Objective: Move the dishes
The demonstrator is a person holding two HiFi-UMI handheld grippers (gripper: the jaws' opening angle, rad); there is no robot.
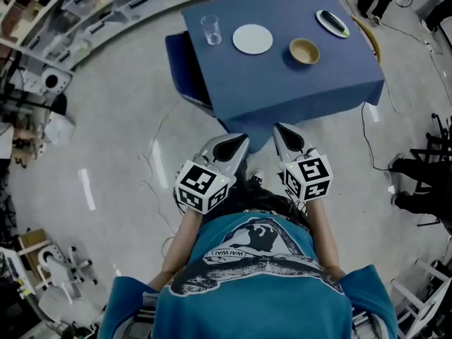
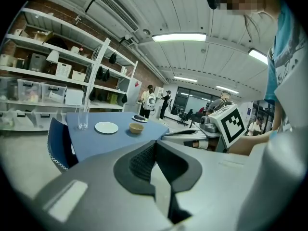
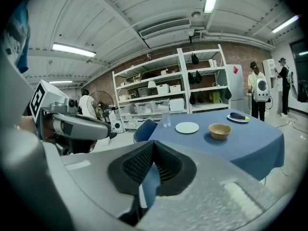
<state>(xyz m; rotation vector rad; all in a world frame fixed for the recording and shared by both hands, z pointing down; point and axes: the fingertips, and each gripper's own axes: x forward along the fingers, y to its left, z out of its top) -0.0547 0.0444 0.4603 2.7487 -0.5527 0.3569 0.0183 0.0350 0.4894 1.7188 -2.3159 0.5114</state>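
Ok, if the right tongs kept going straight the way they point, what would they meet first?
Probably the blue tablecloth, on its hanging near side, though depth is hard to judge.

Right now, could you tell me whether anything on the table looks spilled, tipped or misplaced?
Nothing stands out: the glass stands upright, and the white plate, bowl and far dish sit flat on the blue tablecloth.

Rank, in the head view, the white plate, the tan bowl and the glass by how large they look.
1. white plate
2. tan bowl
3. glass, narrower than the bowl, though the gap is small.
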